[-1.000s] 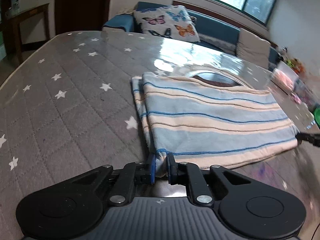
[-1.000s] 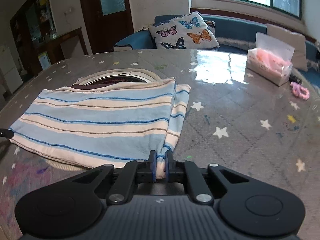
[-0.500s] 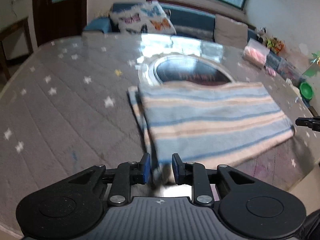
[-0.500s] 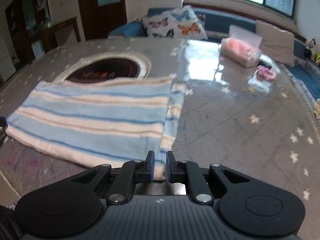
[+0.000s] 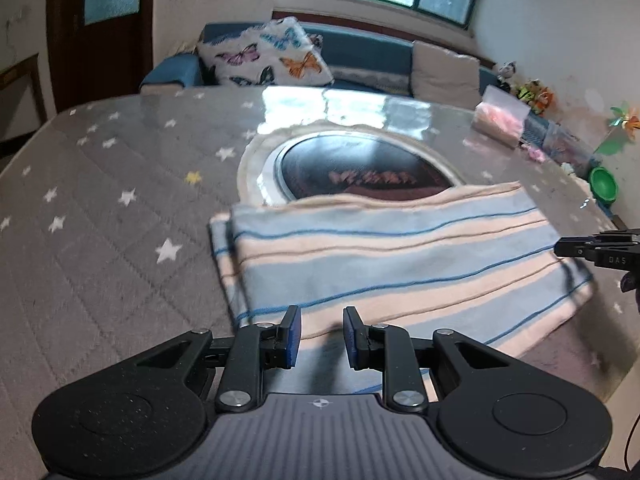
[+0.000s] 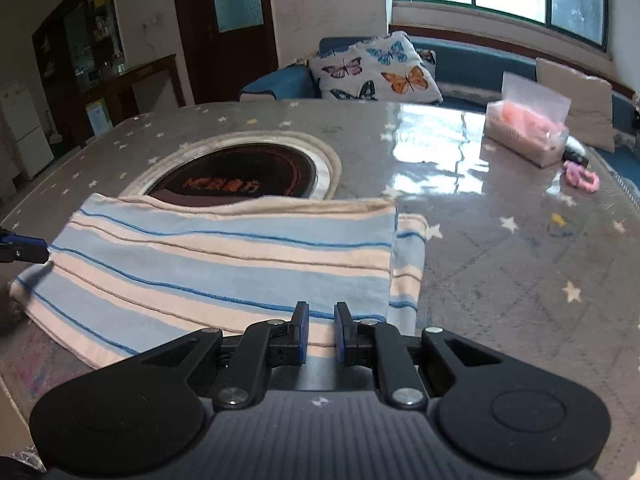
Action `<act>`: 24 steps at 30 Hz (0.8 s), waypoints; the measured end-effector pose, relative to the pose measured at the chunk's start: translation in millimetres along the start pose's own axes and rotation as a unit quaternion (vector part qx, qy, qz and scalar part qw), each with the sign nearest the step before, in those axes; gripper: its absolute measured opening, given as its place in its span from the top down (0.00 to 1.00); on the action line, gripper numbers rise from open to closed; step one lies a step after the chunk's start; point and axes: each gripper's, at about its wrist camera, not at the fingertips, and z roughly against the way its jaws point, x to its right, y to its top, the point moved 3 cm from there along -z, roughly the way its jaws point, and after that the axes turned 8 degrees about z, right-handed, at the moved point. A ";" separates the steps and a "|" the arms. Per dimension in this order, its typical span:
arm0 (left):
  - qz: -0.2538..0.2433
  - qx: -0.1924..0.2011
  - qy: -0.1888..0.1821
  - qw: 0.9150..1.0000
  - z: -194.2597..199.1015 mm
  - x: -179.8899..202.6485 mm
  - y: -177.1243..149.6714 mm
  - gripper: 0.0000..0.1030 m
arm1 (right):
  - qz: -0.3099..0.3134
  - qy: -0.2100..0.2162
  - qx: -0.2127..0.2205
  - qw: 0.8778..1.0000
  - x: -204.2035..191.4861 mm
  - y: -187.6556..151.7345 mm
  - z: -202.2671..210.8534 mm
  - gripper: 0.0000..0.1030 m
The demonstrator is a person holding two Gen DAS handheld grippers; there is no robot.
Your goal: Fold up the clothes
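The striped cloth (image 5: 384, 264) is lying folded flat on the near part of the star-patterned table cover (image 5: 100, 240), with a lower layer sticking out along its left edge in the left wrist view and along its right edge in the right wrist view. Its far edge is overlapping the rim of the round dark panel (image 5: 360, 172) set in the middle of the table.

The left gripper (image 5: 319, 334) is hovering over the near edge of the cloth, toward its left corner. Its blue pads are standing apart with a clear gap and nothing pinched between them; the cloth is lying below them, not held. Farther right in that view, the tips of the right gripper (image 5: 592, 246) are poking in over the cloth's right end.

In the right wrist view, the right gripper (image 6: 321, 330) is hanging over the near edge of the cloth close to its right corner. Its jaws are parted by a narrow gap, and the fabric is showing through that gap without being pressed by the pads.

On the right side of the table, a clear plastic box (image 6: 526, 134) is holding pink contents that are too blurred to name. Just beyond it, a small pink item (image 6: 581, 176) is lying loose on the glossy cover. A green bowl (image 5: 603, 186) is sitting past the table's right edge; what it contains cannot be told.
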 end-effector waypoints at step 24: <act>0.012 0.004 0.012 1.000 -40.1 -13.4 37.5 0.76 | -0.009 -0.021 -0.007 1.000 23.1 22.9 -38.5 0.86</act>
